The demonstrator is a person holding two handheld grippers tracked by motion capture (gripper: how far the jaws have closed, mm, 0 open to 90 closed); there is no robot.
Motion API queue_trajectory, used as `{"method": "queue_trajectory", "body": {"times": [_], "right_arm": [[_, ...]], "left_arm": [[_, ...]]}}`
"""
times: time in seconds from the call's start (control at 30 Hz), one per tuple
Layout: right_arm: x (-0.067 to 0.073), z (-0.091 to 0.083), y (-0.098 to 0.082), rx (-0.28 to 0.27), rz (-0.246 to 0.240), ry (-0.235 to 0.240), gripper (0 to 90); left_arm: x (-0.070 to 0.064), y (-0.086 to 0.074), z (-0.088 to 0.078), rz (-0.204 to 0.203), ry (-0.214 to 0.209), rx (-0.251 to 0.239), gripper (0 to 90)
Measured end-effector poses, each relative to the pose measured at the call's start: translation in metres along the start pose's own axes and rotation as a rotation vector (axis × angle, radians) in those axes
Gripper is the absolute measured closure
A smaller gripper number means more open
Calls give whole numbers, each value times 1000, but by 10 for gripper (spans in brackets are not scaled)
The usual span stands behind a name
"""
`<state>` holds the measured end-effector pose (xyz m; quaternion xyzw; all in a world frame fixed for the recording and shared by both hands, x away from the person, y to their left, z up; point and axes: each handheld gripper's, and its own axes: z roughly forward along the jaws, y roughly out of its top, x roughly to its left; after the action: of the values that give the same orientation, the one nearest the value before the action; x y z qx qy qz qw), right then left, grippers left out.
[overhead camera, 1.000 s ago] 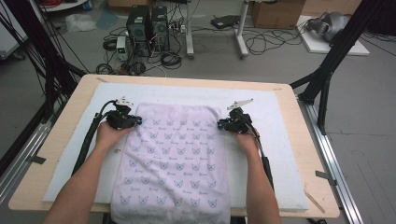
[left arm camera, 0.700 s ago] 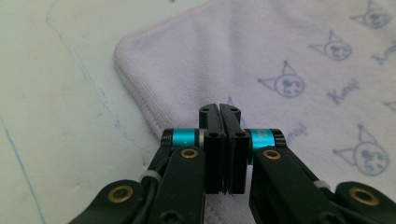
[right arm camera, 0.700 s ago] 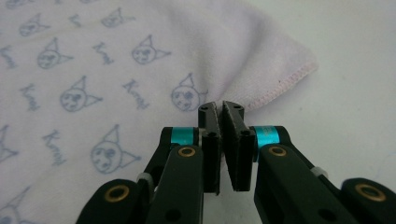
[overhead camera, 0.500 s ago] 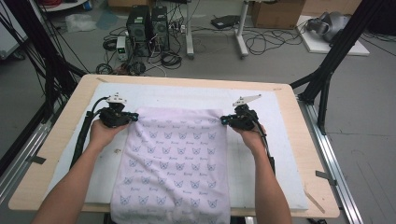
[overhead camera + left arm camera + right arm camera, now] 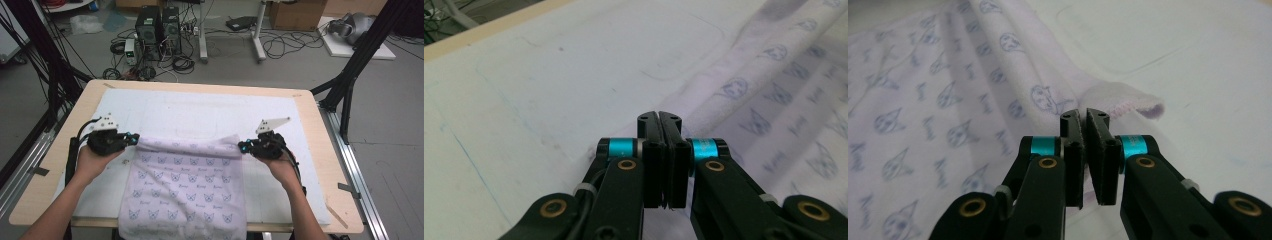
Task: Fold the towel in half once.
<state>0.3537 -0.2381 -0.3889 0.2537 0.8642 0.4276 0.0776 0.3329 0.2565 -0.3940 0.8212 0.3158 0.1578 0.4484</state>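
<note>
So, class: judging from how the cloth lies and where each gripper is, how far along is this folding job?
Done: each far corner of the patterned cloth is pinched, one in the left gripper and one in the right gripper, jaws shut. In hand: the far edge is held stretched between them above the white mat. Left: no fold is laid yet; the near end hangs over the table's front edge.
</note>
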Motion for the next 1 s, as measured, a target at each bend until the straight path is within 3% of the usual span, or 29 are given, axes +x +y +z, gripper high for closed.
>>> {"method": "queue_trajectory", "body": {"times": [0.17,0.23,0.27,0.4,0.47,0.6,0.7,0.77,0.8,0.93,1.0], "right_arm": [[20,1,-31,8,30,46,819],[25,3,-39,24,26,59,720],[27,2,-41,20,27,49,648],[24,-4,-30,-54,8,-3,588],[16,0,-20,-57,16,-7,539],[-1,20,-10,-11,75,15,464],[-9,37,-11,29,110,22,438],[-14,46,-15,63,140,44,446],[-16,50,-17,75,152,58,495],[-19,52,-21,67,165,119,713],[-16,50,-18,66,149,108,765]], "left_arm": [[-23,-39,-8,-5,-52,36,859],[-25,-46,-10,-13,-61,57,740],[-25,-47,-10,-8,-57,69,681],[-17,-32,-8,-4,-32,56,579],[-11,-22,-2,-9,-19,49,545],[4,-9,19,-53,3,76,506],[11,-12,36,-91,-4,138,469],[13,-16,42,-95,-19,183,504],[13,-17,43,-88,-19,186,609],[12,-16,41,-85,-17,157,780],[12,-15,39,-89,-20,146,813]]}}
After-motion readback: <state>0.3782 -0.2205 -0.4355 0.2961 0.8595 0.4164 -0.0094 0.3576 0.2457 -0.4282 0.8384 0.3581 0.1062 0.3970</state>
